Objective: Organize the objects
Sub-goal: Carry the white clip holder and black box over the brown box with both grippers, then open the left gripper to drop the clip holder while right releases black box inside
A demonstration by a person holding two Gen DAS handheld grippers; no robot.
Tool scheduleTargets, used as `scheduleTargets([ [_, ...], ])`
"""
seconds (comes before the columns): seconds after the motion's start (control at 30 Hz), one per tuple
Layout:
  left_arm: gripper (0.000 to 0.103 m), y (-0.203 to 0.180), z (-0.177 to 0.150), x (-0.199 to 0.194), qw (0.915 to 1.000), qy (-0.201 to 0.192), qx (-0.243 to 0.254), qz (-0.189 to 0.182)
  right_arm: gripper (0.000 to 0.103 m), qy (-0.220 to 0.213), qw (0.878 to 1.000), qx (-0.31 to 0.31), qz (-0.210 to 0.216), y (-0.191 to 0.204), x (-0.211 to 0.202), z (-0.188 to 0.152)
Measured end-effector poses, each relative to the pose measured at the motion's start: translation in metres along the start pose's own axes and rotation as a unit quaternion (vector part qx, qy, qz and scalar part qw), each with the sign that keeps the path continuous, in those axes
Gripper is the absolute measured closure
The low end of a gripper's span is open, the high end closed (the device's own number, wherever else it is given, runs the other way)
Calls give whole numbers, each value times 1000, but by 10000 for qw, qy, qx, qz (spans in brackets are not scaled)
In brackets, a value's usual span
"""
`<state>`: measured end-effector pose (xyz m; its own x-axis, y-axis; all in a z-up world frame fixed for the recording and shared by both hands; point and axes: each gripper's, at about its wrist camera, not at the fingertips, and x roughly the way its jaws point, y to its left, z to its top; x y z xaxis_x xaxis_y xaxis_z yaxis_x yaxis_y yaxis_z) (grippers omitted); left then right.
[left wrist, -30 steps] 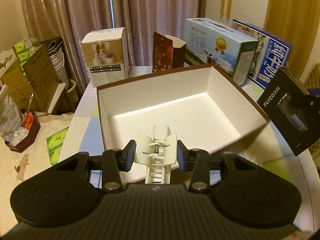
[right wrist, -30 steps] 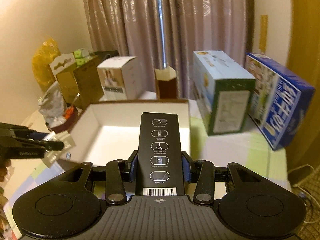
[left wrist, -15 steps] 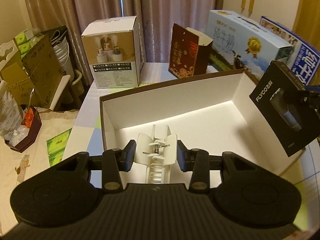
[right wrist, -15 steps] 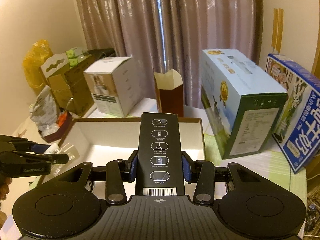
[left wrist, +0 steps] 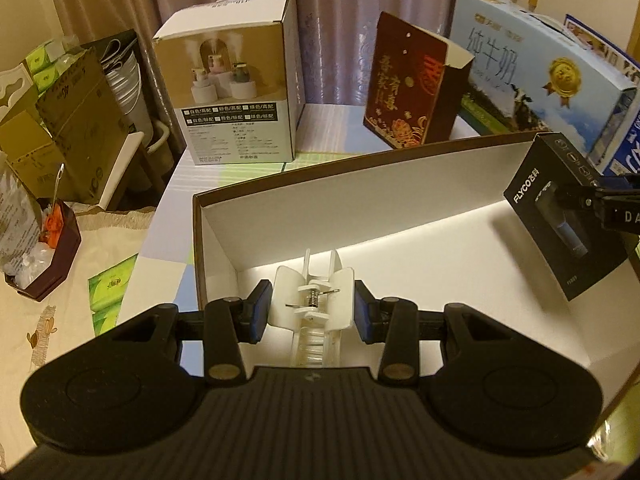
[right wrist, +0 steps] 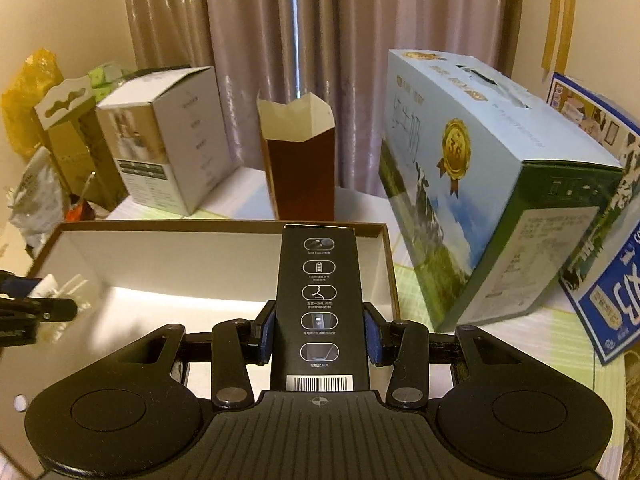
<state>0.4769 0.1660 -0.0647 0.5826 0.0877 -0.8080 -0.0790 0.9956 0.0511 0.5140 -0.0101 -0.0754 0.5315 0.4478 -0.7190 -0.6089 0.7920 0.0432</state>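
A: What is held over the open box (left wrist: pixel 360 184)?

B: Two things. A white hair clip (left wrist: pixel 314 300) is pinched between the blue pads of the left gripper (left wrist: pixel 308 312), whose jaws are closed to the clip's width. It is hung above the near left corner of the white floor. A black carton (right wrist: pixel 320 304) is clamped at its lower half by the right gripper (right wrist: pixel 320 334), jaws narrowed onto its two long sides. It is seen over the box's right end, tilted, and clear of the floor.

A: Is anything already inside?

B: Nothing is seen lying on the floor of the box. Placement is judged not yet done for either item.

A: What could go wrong?

B: The carton is gripped low, so its long free end could be swung against the right wall as it is lowered, and the light box pushed across the table (left wrist: pixel 256 168). The clip is held by its sprung wings; a slip there could let it be flicked out past the low rim. The two grippers are also brought close over one box, so they could knock together if both are lowered at once.

A: And around it?

B: Several standing cartons are ranged behind, the dark red bag (right wrist: pixel 298 168) nearest. That bag could be tipped if the box is shoved back.
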Motion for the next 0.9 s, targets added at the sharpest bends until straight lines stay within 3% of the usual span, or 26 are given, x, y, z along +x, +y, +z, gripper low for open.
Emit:
scheduleTargets([
  [0.13, 66, 1, 2, 10, 10000, 15, 0, 44, 63, -222, 9996, -147, -106, -4, 7, -3],
  [0.53, 65, 0, 8, 32, 9997, 42, 11, 239, 61, -331, 9990, 65, 303, -22, -18, -12],
  [0.57, 63, 0, 8, 32, 9996, -1, 11, 266, 60, -331, 9989, 70, 322, -23, -19, -13],
  [0.63, 50, -1, 8, 31, 9995, -49, 72, 320, 53, -337, 9988, 80, 355, -24, -21, -14],
  [0.9, 36, -2, 6, 18, 9994, -140, 102, 301, 34, -484, 9973, 5, 559, -21, -39, -20],
])
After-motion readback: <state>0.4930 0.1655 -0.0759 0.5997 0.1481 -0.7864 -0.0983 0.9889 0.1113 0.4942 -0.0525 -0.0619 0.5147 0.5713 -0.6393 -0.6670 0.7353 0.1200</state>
